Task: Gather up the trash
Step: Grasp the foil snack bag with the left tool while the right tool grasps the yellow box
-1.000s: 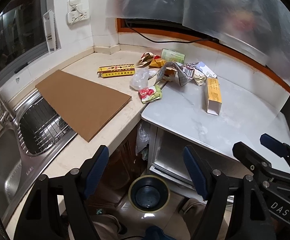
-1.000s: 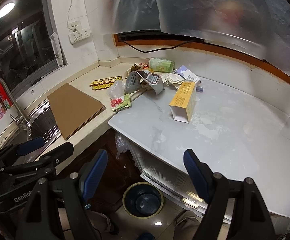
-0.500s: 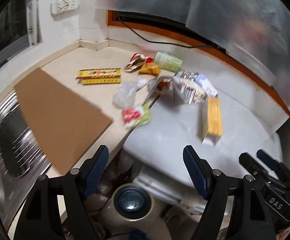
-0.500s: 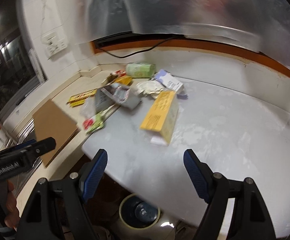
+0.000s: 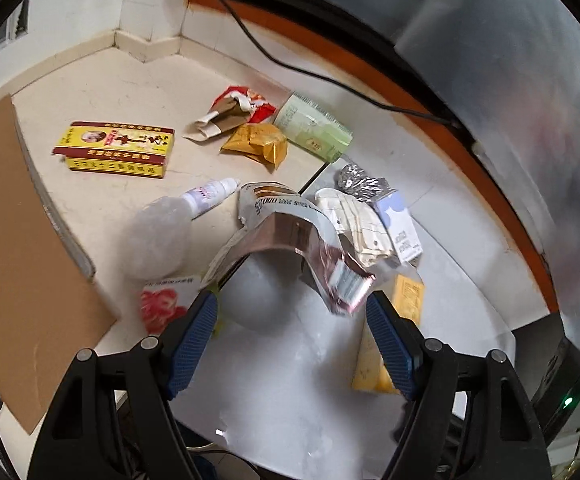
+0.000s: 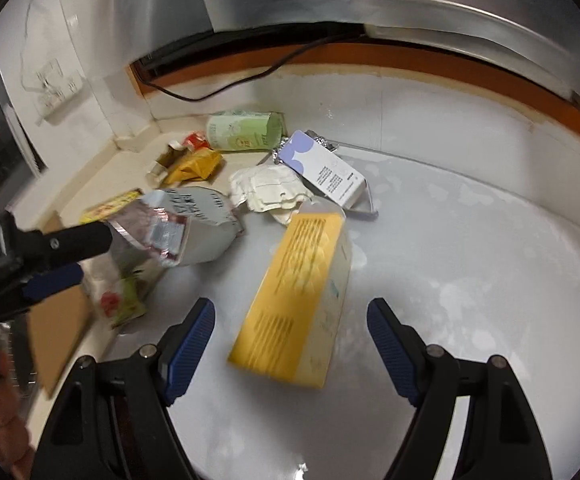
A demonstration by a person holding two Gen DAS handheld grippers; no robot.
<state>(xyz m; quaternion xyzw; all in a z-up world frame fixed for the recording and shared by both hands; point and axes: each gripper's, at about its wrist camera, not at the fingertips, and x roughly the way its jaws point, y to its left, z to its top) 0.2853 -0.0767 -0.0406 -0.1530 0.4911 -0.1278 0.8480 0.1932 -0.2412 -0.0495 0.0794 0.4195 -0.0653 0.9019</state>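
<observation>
The trash lies heaped where the pale counter point(image 5: 137, 76) meets the white marble-look table point(image 6: 470, 280) — a torn foil snack bag point(image 5: 290, 232) arches over the seam, with crumpled white paper point(image 6: 269, 192) and a white-and-lilac box point(image 6: 326, 172) just behind it. A tall yellow carton point(image 6: 298, 300) lies flat on the table nearer the person, and a green cylindrical packet point(image 5: 314, 128), an orange wrapper point(image 5: 257, 144), a red-and-yellow box point(image 5: 117, 148) and a small white bottle point(image 5: 209, 192) are scattered on the counter behind. A red-printed packet point(image 5: 161, 304) sits at the counter's edge beside a sheet of brown cardboard point(image 5: 17, 264). The left gripper point(image 5: 290, 320) hangs over the foil bag, jaws wide, nothing between them. The right gripper point(image 6: 290, 320) is spread wide too — the yellow carton lies between its fingers' line of sight, untouched.
</observation>
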